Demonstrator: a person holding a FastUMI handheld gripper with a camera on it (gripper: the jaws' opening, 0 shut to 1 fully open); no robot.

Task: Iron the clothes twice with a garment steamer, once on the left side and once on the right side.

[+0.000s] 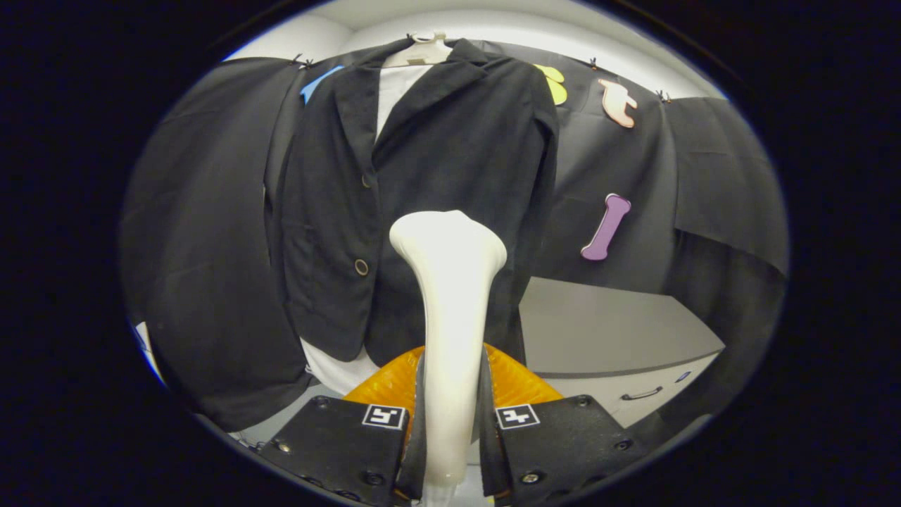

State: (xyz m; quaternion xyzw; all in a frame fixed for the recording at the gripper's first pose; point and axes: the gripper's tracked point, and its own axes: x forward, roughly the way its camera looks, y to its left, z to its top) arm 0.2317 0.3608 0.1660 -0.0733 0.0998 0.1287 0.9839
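A black jacket point(429, 162) hangs on a pale hanger point(421, 53) against the booth wall, over a white garment point(395, 88) that shows at its collar and below its hem. A white garment steamer point(450, 317) stands upright between my fingers, its wide head just in front of the jacket's lower right front. My gripper point(450, 436) is shut on the steamer's handle, both fingers point(415, 422) pressing its sides. Whether the head touches the cloth is unclear.
A grey cabinet point(605, 331) with a drawer handle point(642, 394) stands to the right, beyond the fingers. An orange ribbed object point(521, 384) lies just behind the fingers, under the jacket's hem.
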